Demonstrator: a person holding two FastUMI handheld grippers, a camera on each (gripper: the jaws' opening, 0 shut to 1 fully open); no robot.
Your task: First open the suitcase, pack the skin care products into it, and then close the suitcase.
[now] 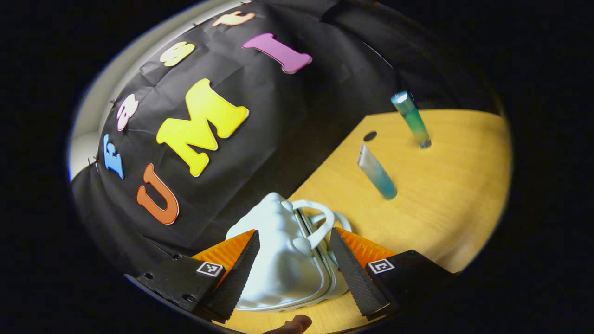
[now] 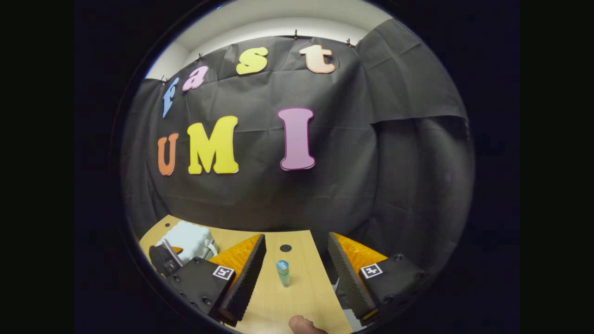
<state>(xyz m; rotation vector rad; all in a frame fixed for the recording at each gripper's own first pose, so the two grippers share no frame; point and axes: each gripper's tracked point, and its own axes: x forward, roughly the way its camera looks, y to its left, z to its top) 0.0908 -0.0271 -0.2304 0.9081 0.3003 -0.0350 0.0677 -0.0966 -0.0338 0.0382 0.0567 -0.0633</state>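
The pale suitcase (image 1: 283,250) is seen closed on the counter (image 1: 445,195), framed between the parted fingers of the left tool (image 1: 294,269), its handle (image 1: 320,222) facing the two tubes (image 1: 376,171) that stand well apart from it. The lid is best lifted at the seam by the handle while the lower shell is steadied, it is judged; nothing is packed yet. The right tool (image 2: 297,273) is held apart, with a tube (image 2: 283,272) beyond its fingers.

The closed pale-blue suitcase (image 1: 283,250) lies on the table, two blue-green tubes (image 1: 377,171) (image 1: 411,118) standing well apart.
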